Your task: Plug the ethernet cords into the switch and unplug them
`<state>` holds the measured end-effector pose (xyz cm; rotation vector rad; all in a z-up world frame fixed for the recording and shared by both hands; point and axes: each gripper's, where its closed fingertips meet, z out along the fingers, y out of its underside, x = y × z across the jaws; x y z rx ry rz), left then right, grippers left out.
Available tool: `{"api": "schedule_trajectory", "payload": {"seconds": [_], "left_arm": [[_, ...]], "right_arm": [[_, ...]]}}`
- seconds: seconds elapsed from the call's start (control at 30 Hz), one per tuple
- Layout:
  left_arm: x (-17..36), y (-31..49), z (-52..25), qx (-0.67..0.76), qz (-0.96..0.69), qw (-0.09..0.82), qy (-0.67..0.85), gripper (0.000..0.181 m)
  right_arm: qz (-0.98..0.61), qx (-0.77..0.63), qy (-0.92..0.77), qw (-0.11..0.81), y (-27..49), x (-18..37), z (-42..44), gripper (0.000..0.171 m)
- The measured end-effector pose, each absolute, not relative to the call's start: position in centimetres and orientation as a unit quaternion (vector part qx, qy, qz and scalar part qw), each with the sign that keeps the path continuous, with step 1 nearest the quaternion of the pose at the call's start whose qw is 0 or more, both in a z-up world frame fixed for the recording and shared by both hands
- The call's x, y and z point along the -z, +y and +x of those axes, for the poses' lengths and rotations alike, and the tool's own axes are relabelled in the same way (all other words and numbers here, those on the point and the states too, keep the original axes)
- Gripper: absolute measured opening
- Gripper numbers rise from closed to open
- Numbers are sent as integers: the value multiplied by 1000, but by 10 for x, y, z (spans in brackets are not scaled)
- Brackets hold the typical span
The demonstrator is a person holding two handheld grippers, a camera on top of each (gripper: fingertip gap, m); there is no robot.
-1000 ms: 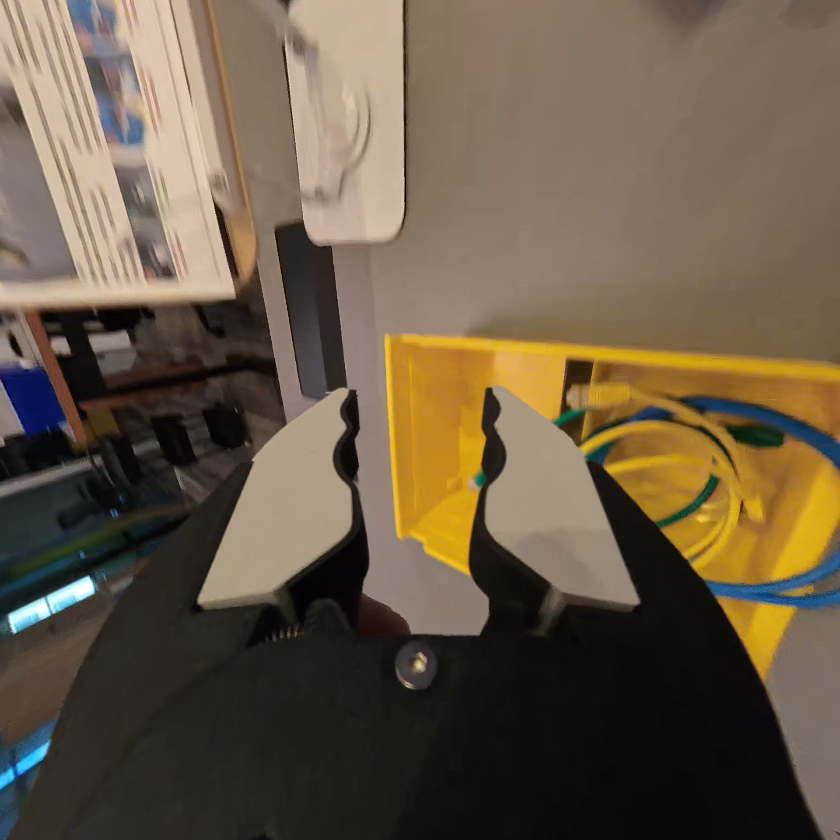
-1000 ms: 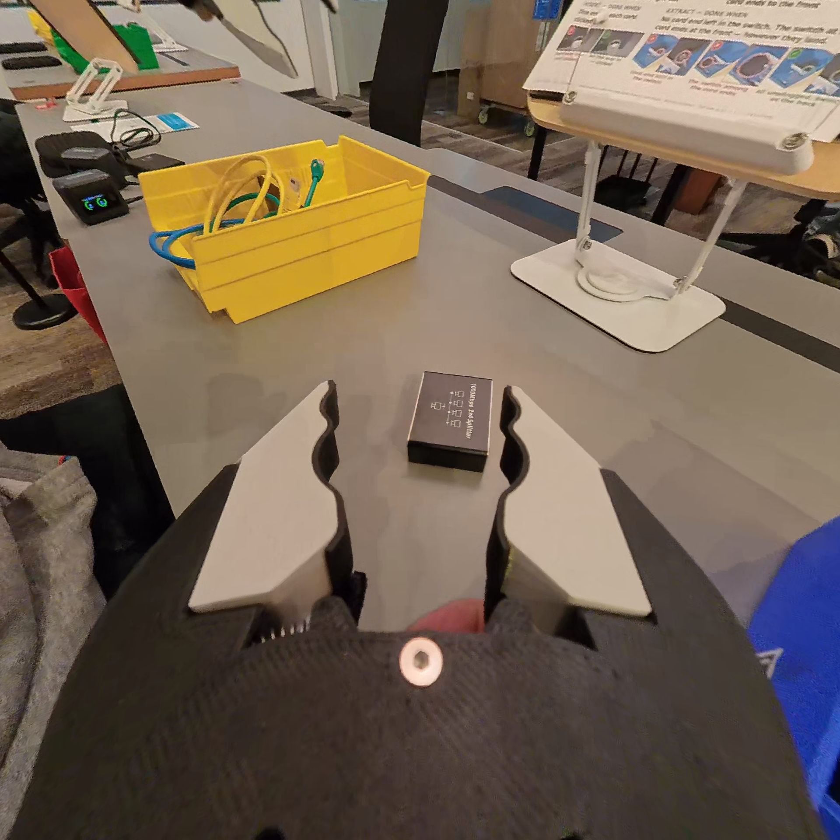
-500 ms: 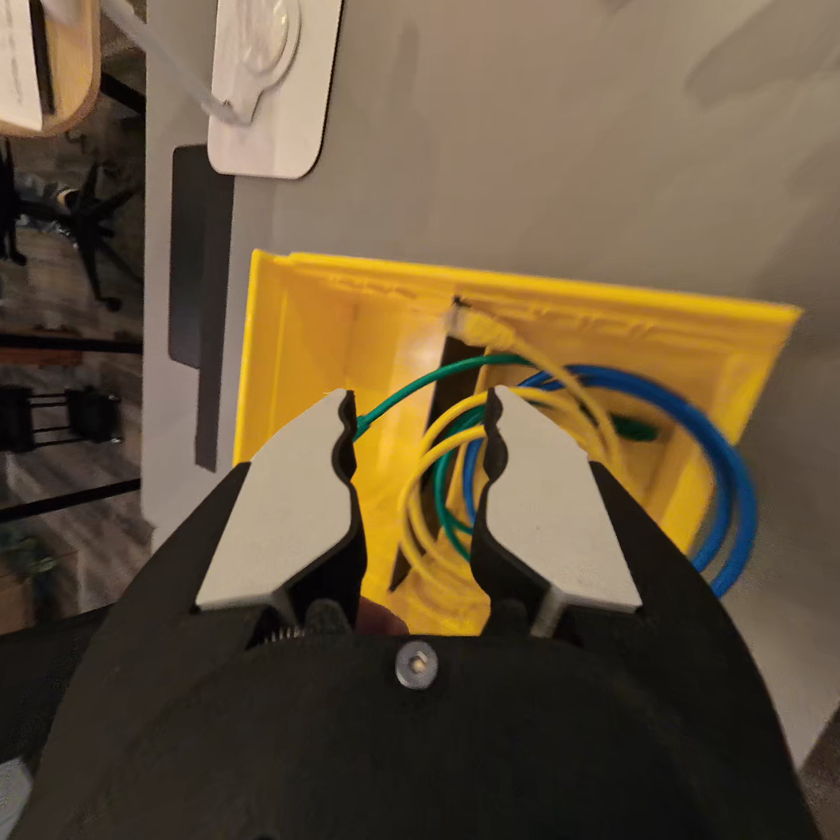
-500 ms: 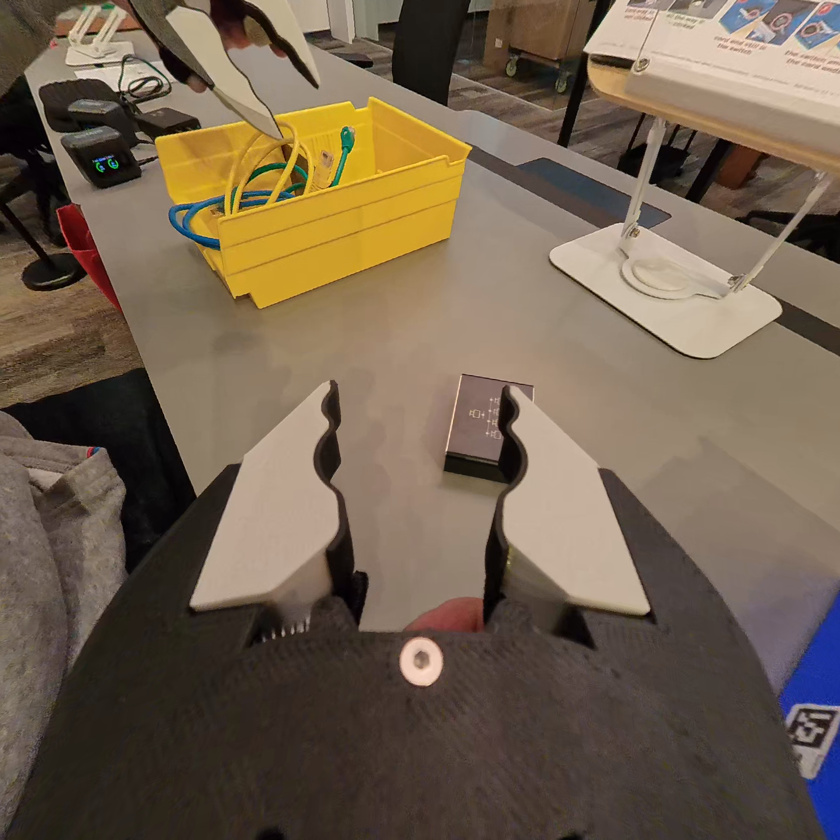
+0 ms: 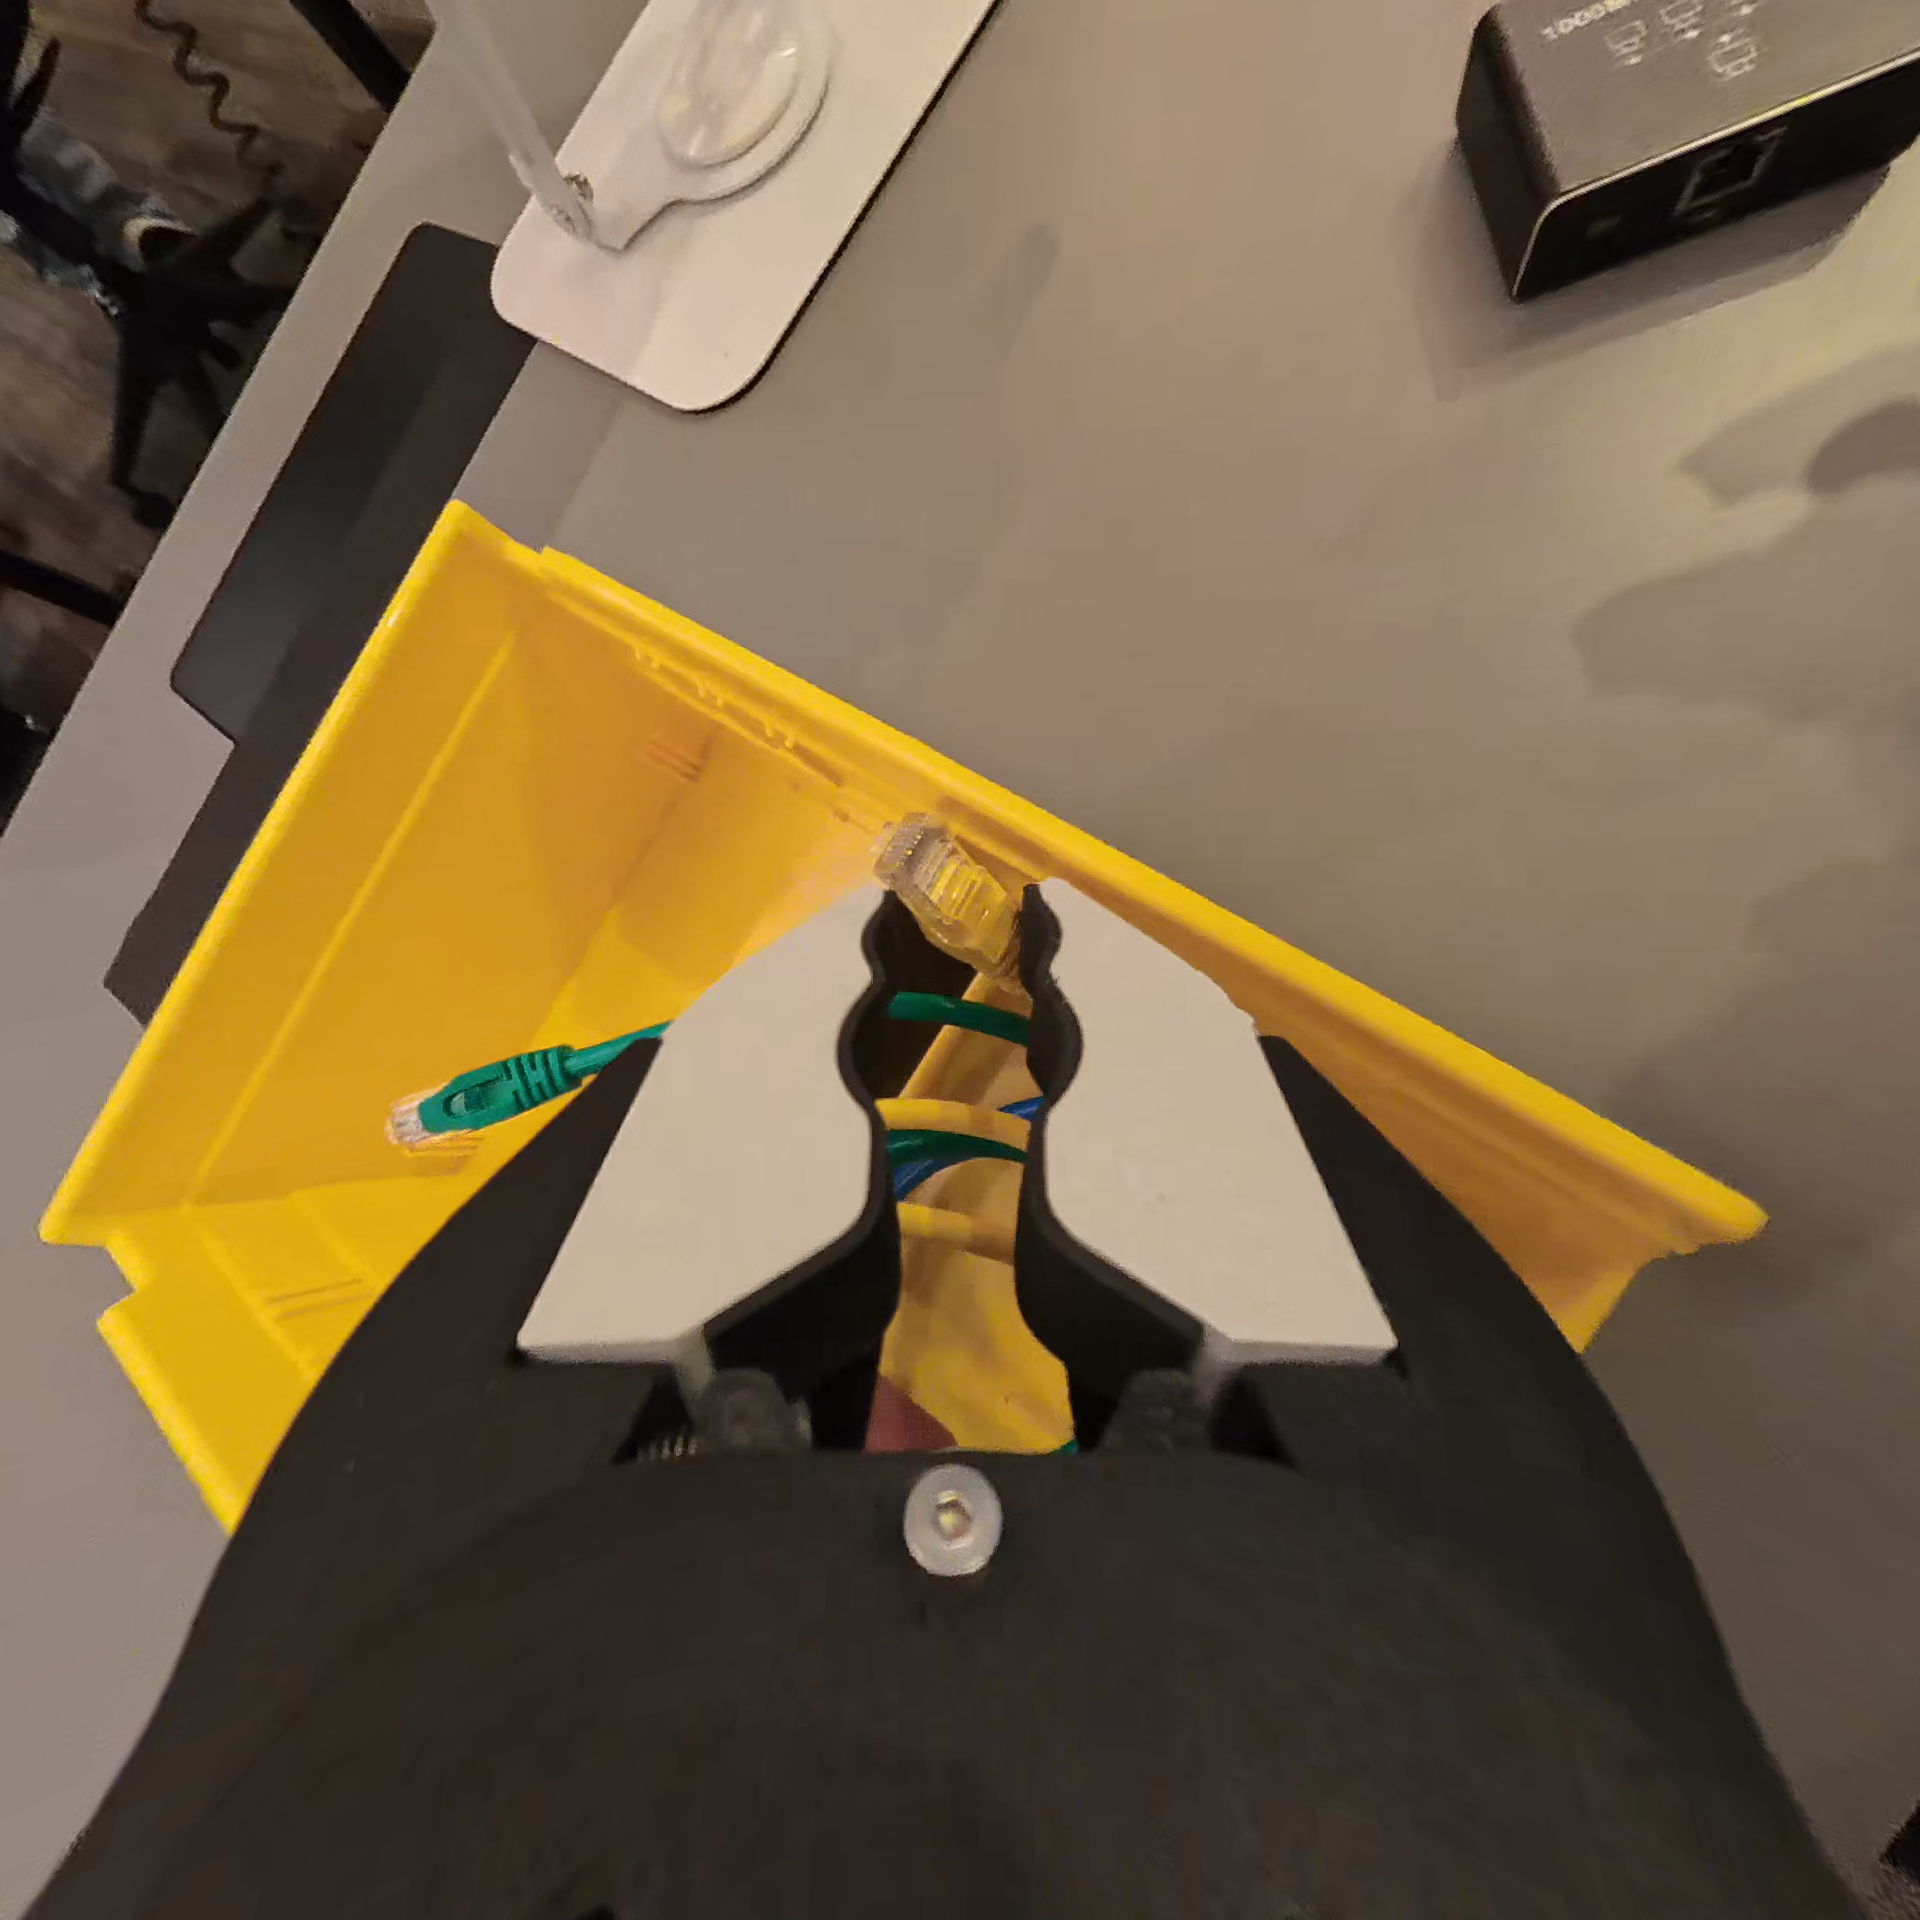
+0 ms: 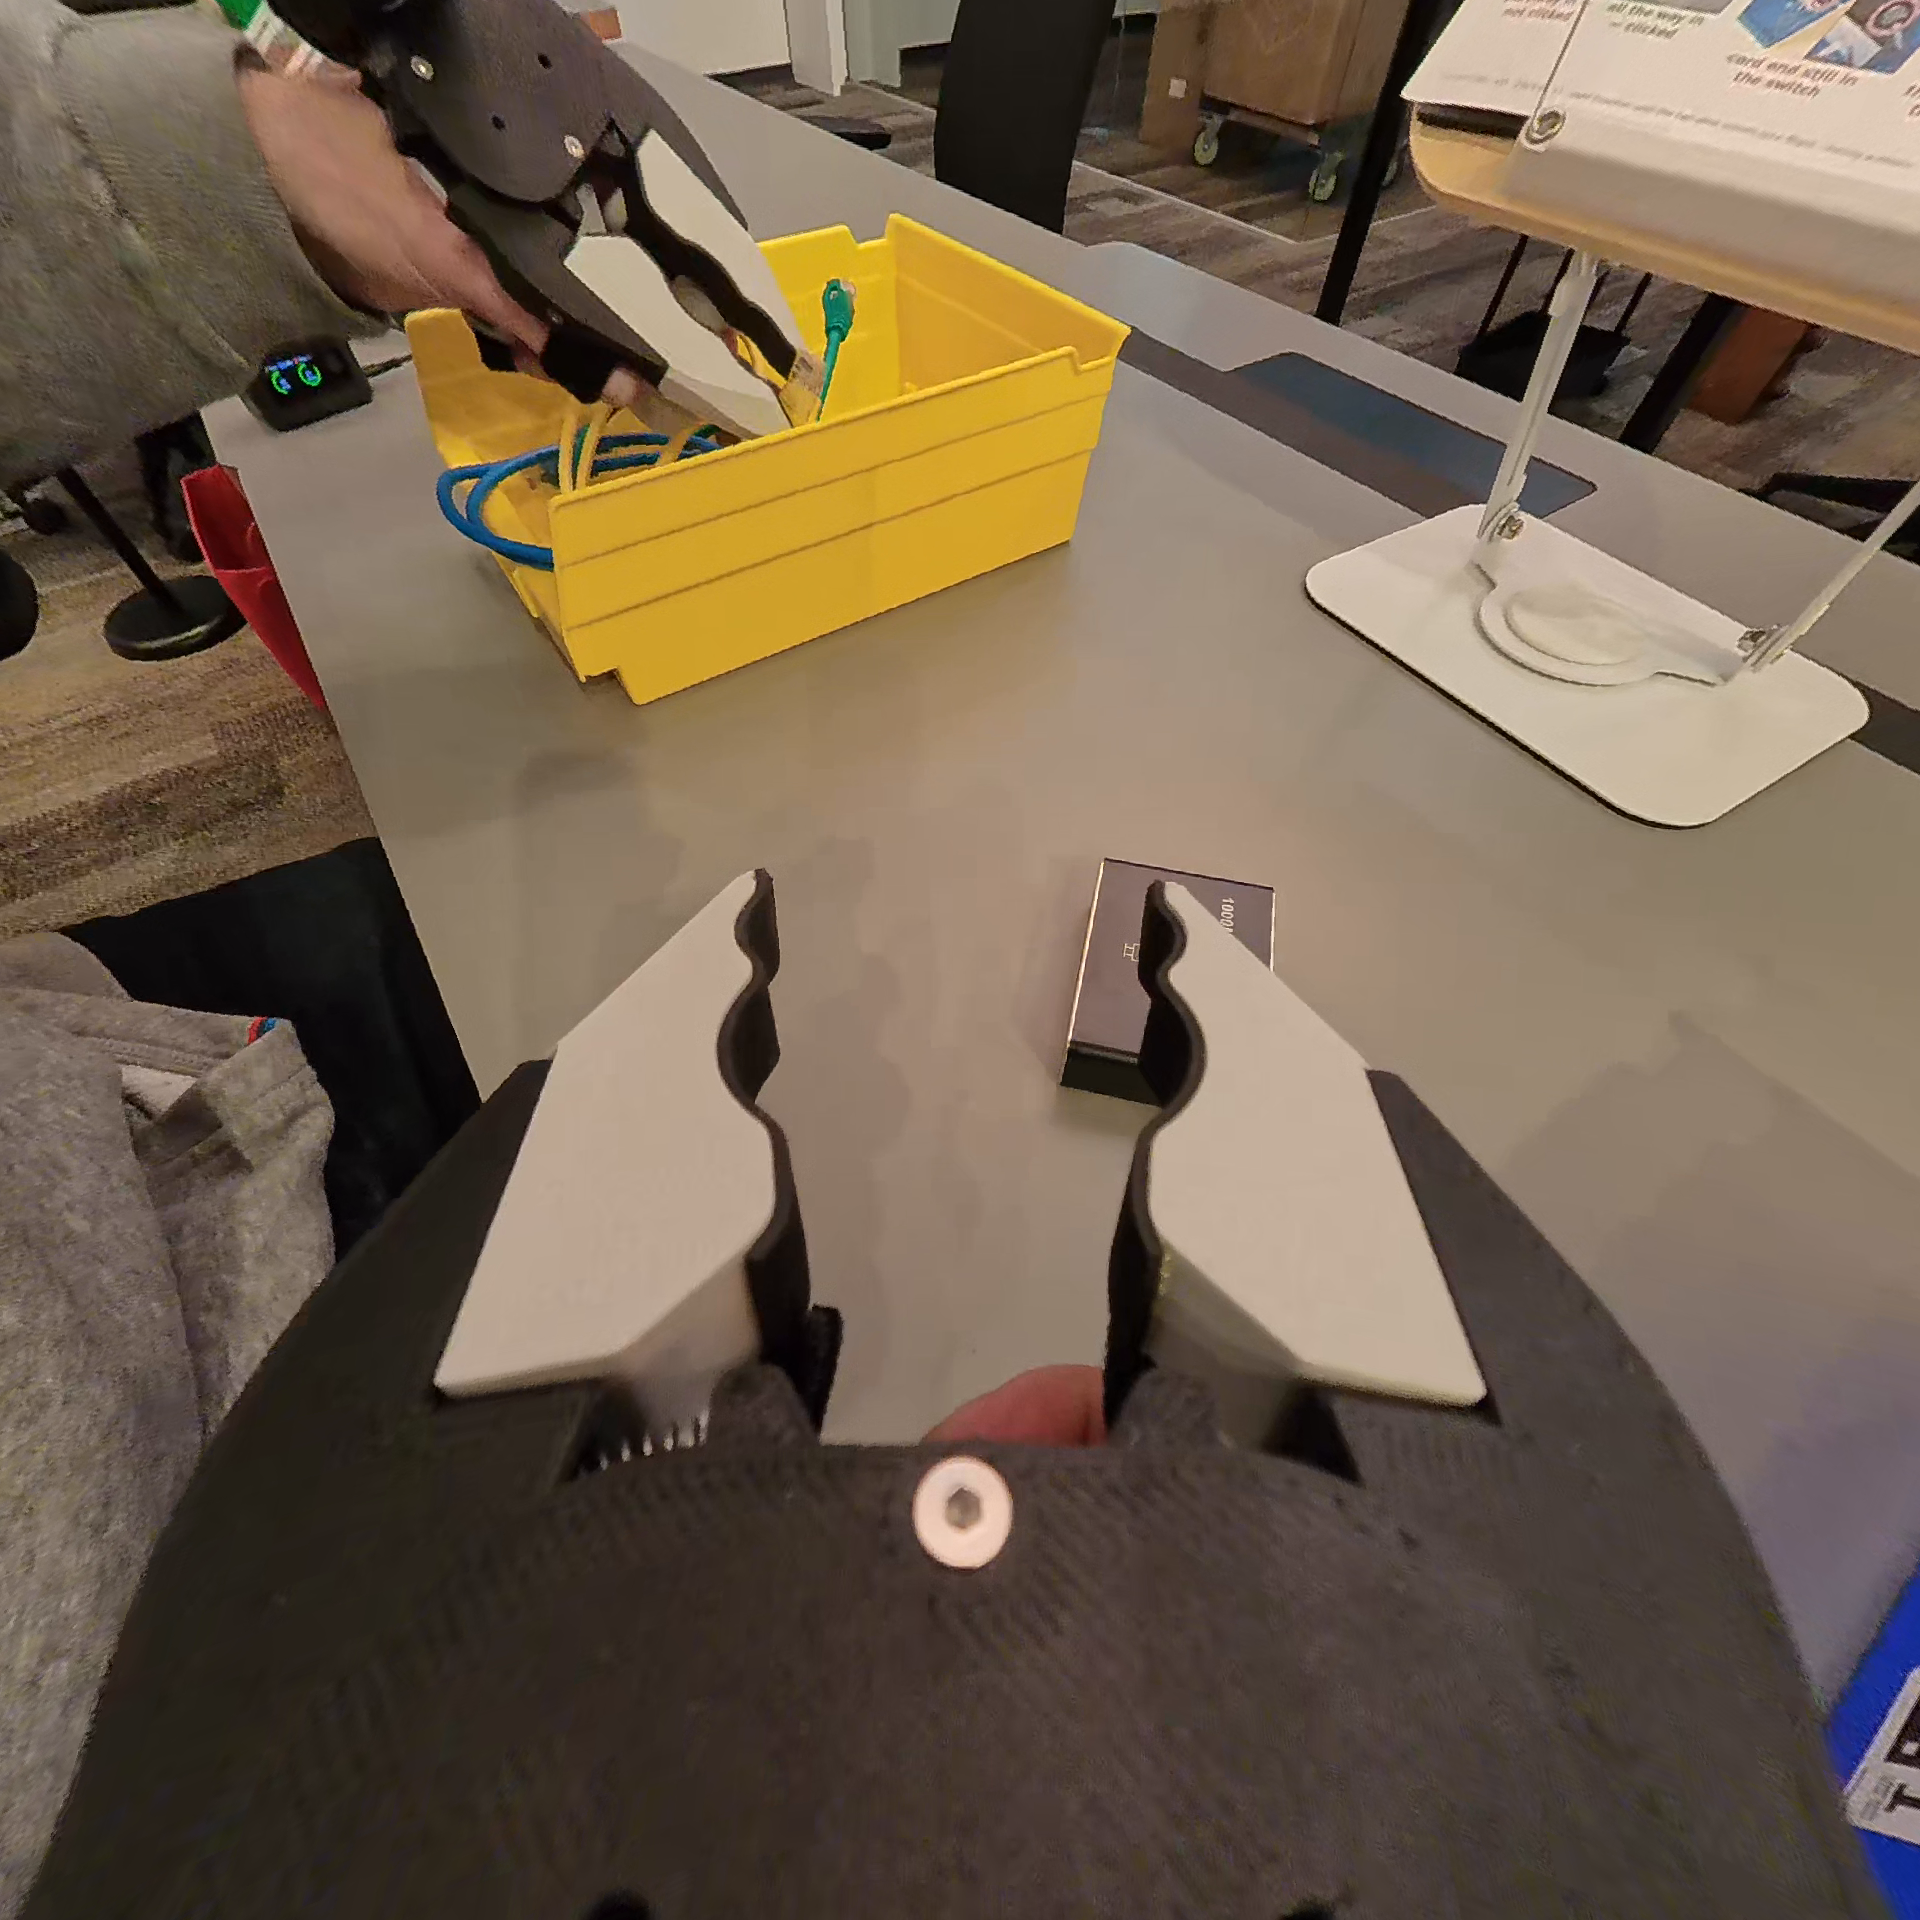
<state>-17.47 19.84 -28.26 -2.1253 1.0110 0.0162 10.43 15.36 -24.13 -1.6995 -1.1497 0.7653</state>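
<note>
- A grey table (image 6: 935, 727) was seen in an office-like room, with wood-look flooring and chair legs behind it.
- A yellow bin (image 6: 831, 520) was placed on the table's left part, well apart from the black switch (image 6: 1112, 977); cords were coiled inside it.
- The left gripper (image 5: 951, 914) was lowered into the bin, its fingers nearly closed around the yellow cord (image 5: 951, 894) just behind the clear plug, which was poked out past the fingertips near the bin's rim.
- A green cord (image 5: 488, 1091) was lying beside it in the bin, plug free; a blue cord (image 6: 488, 509) was looped over the bin's low end.
- The right gripper (image 6: 956, 904) was held wide open above the table with nothing in it; the switch was partly hidden behind its right finger.
- The switch was flat on the table, a port seen on one end in the left wrist view, nothing plugged in there.
- A white stand base (image 6: 1590, 665) was set on the table's far right.
</note>
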Motion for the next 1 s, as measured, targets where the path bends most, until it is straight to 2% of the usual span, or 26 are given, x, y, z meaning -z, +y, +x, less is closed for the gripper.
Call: {"api": "schedule_trajectory", "payload": {"seconds": [0.1,0.2,0.7,0.83,1.0], "left_arm": [[278,196,-175,8,-835,387,391,20],[251,194,-179,4,-824,420,379,20],[61,196,-226,-1,-722,634,278,18],[26,192,-192,20,-682,675,281,18],[31,196,-109,54,-658,687,305,18]], "right_arm": [[-689,-313,-464,461,154,240,107,68],[-688,-316,-460,463,155,240,110,68],[-683,-330,-455,467,153,236,112,67],[-670,-329,-469,472,149,227,103,65],[-646,-317,-496,485,145,211,86,59]]}}
